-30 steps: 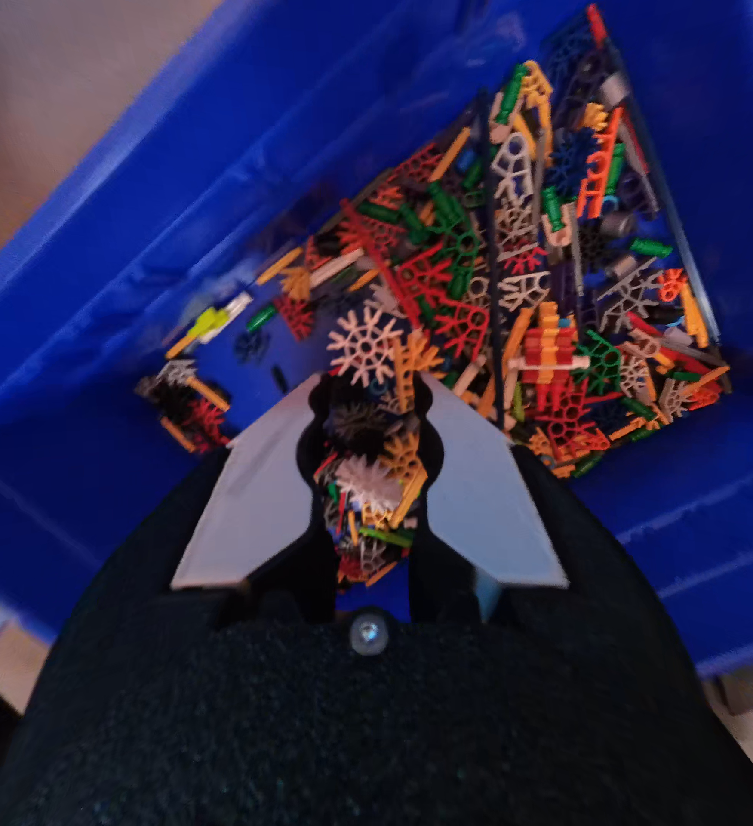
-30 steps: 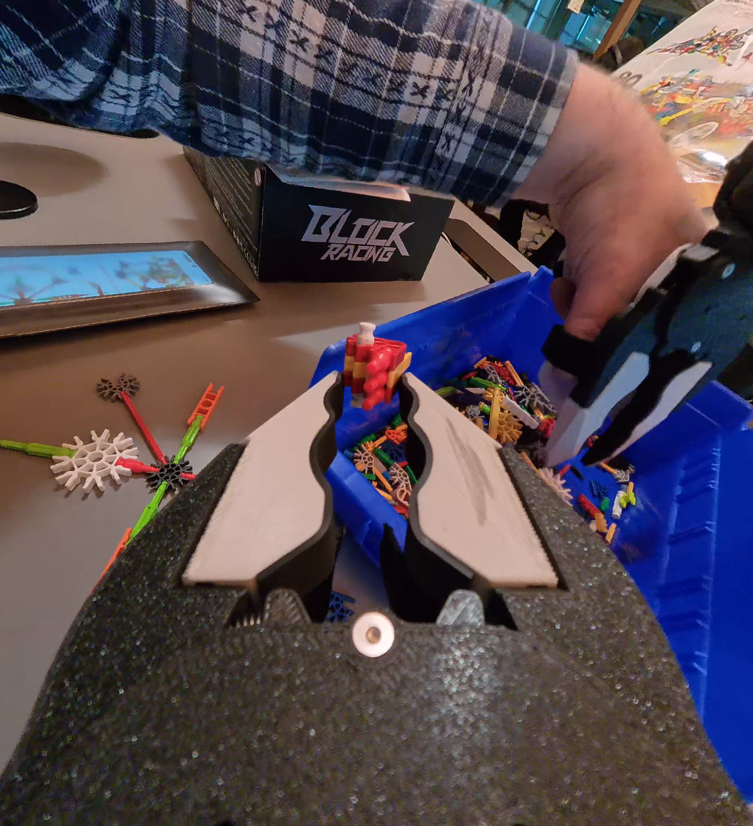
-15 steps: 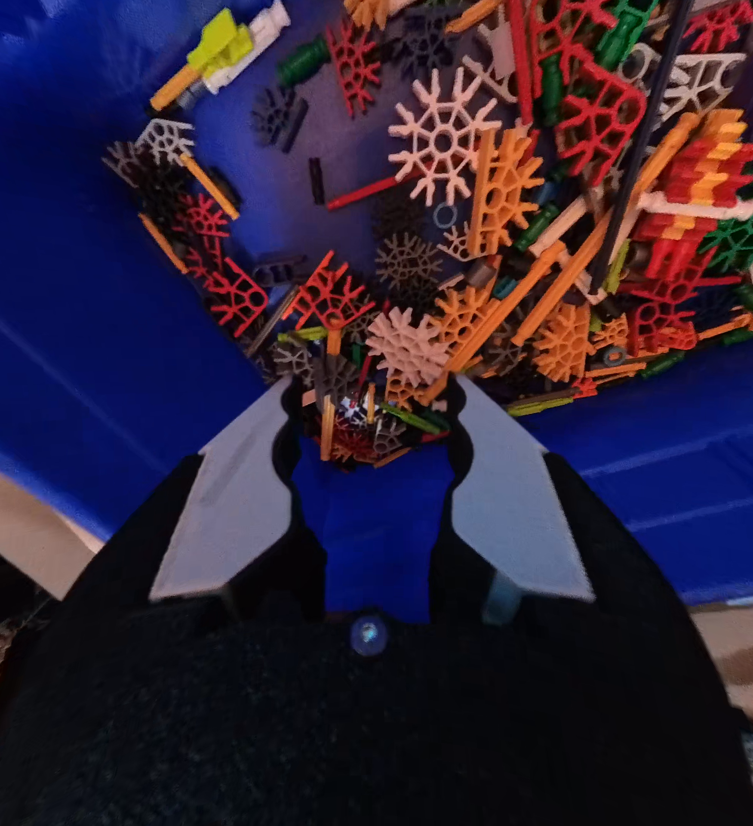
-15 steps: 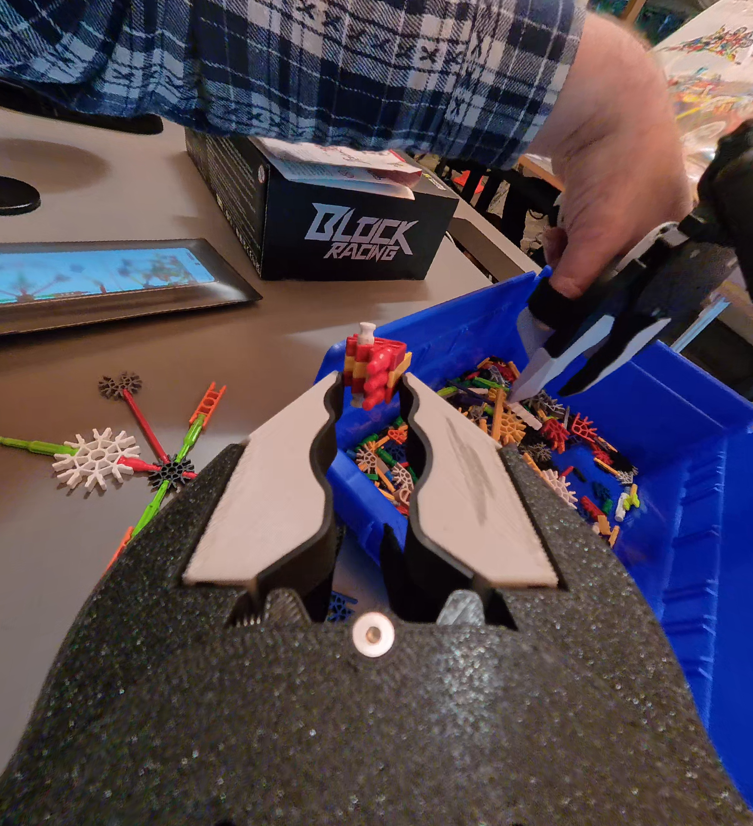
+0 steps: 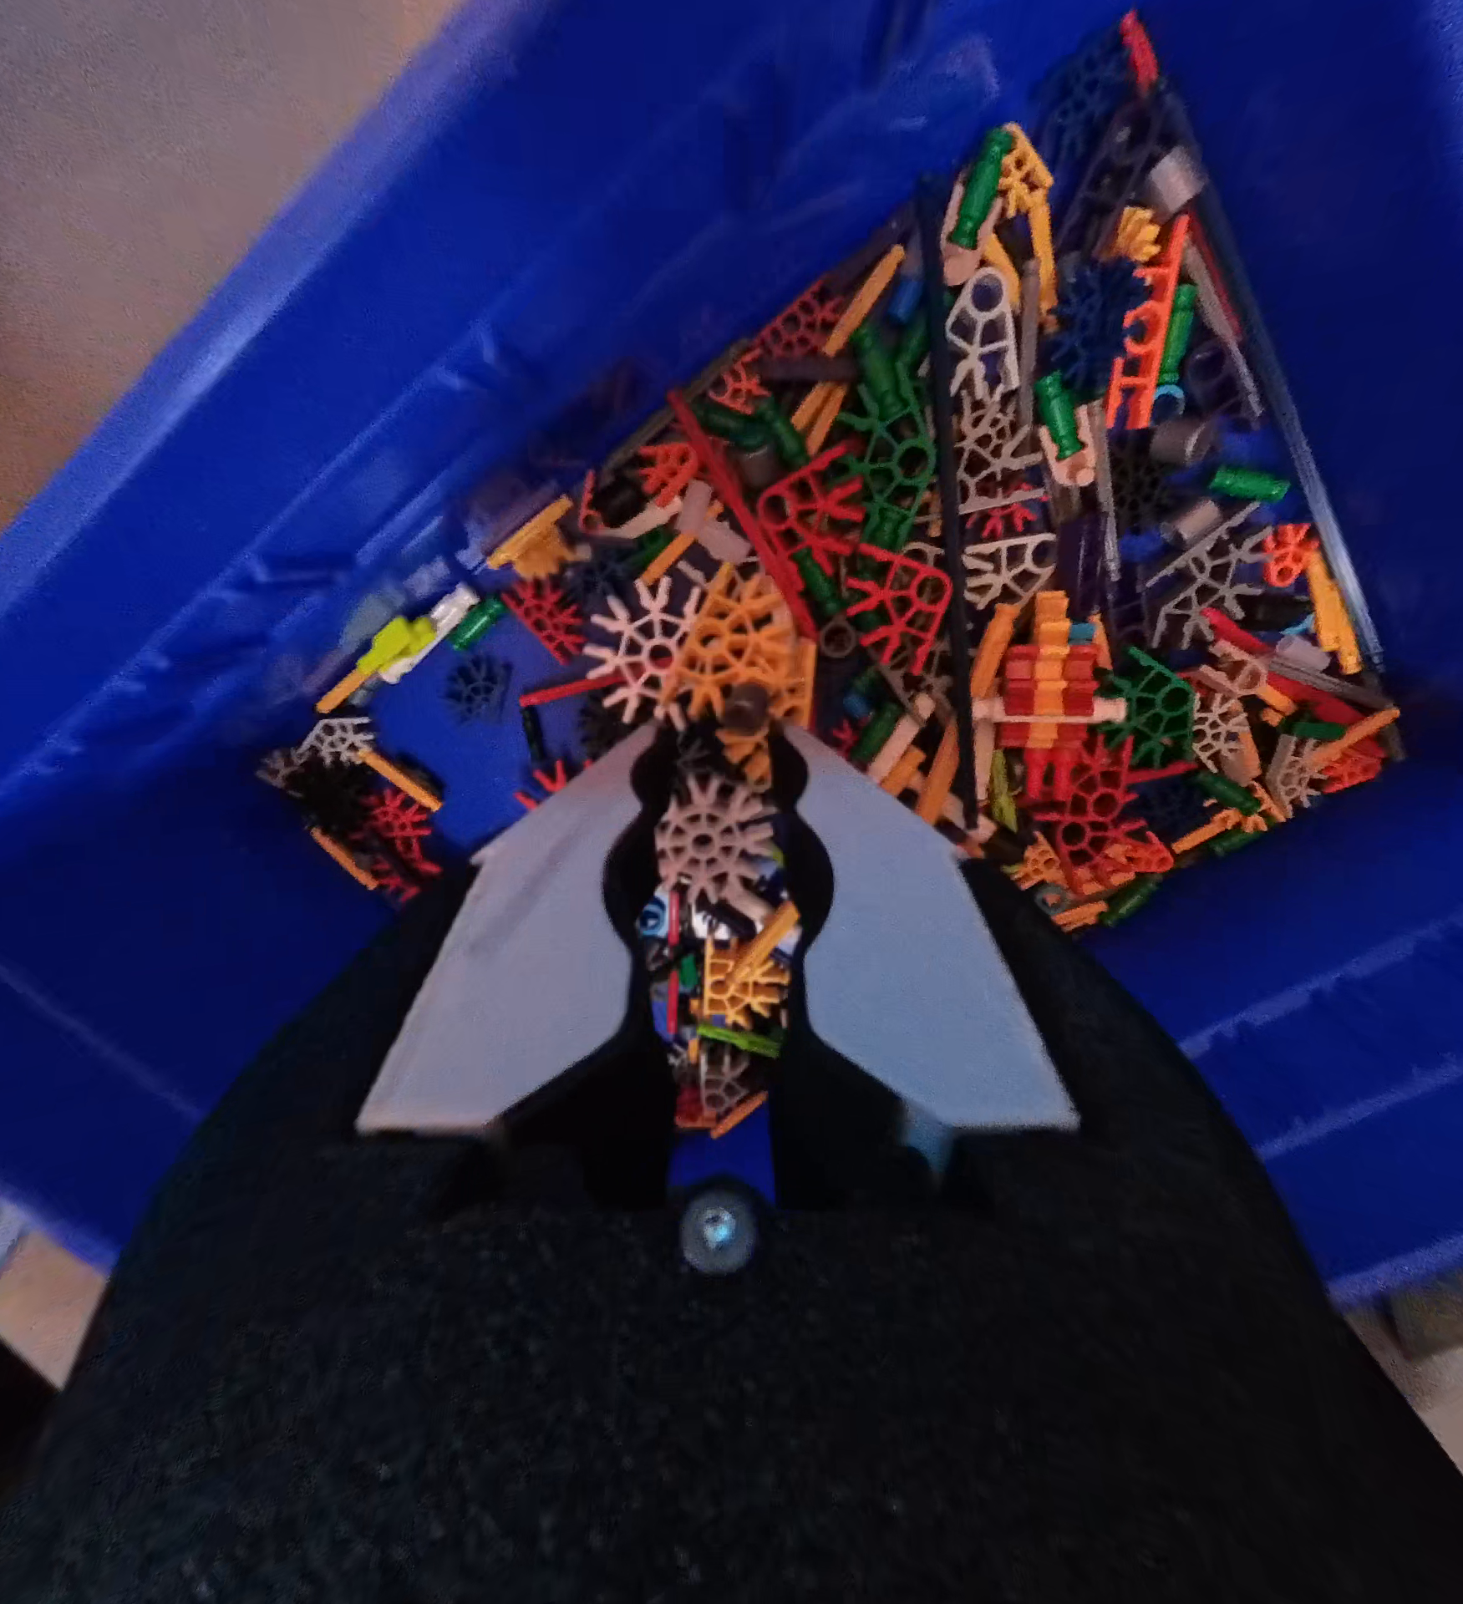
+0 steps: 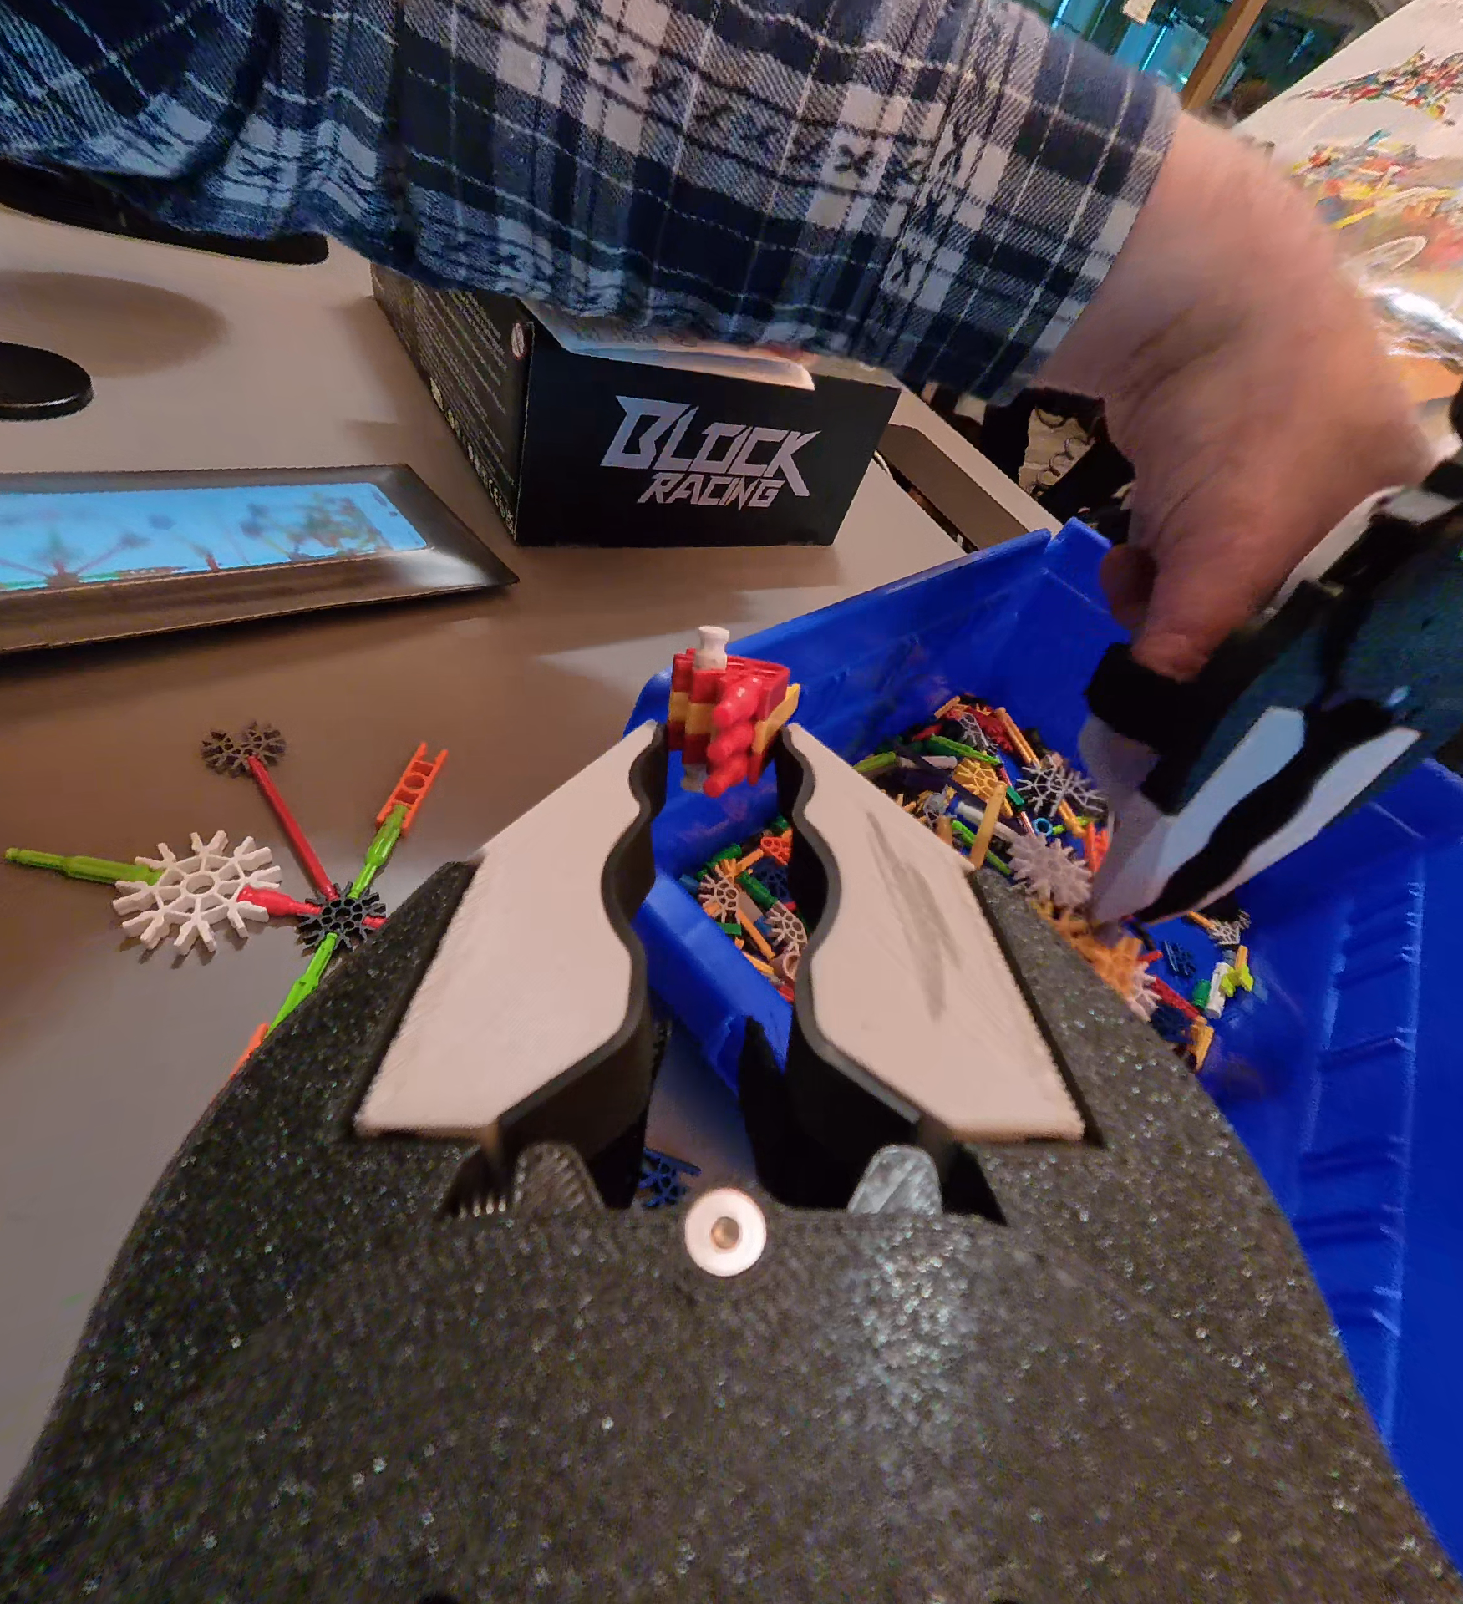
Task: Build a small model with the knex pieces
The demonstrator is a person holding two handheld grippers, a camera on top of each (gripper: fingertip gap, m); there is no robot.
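Note:
A blue bin (image 5: 276,434) holds a heap of small plastic rods and snowflake-shaped connectors. My left gripper (image 5: 719,733) is down on the heap, its jaws drawn to a narrow gap on a small dark grey piece (image 5: 745,703) lying over an orange wheel connector (image 5: 736,642). The right wrist view shows that gripper (image 6: 1101,916) in a person's hand (image 6: 1231,391), tips touching the orange pieces. My right gripper (image 6: 721,738) is shut on a red and yellow block figure (image 6: 728,720), held above the bin's near corner (image 6: 684,937).
A part-built piece lies on the brown table at left: a white snowflake connector (image 6: 194,885) and a black hub (image 6: 341,916) with green and red rods. A black box (image 6: 693,451) and a flat dark-framed blue picture (image 6: 181,538) lie behind. A plaid sleeve (image 6: 710,130) crosses above. The left gripper's tips are roughly 20 cm from the right gripper's.
My left gripper opened wide half a second ago, and its jaws have now narrowed; it has dropped back onto the heap. My right gripper has kept still with the figure.

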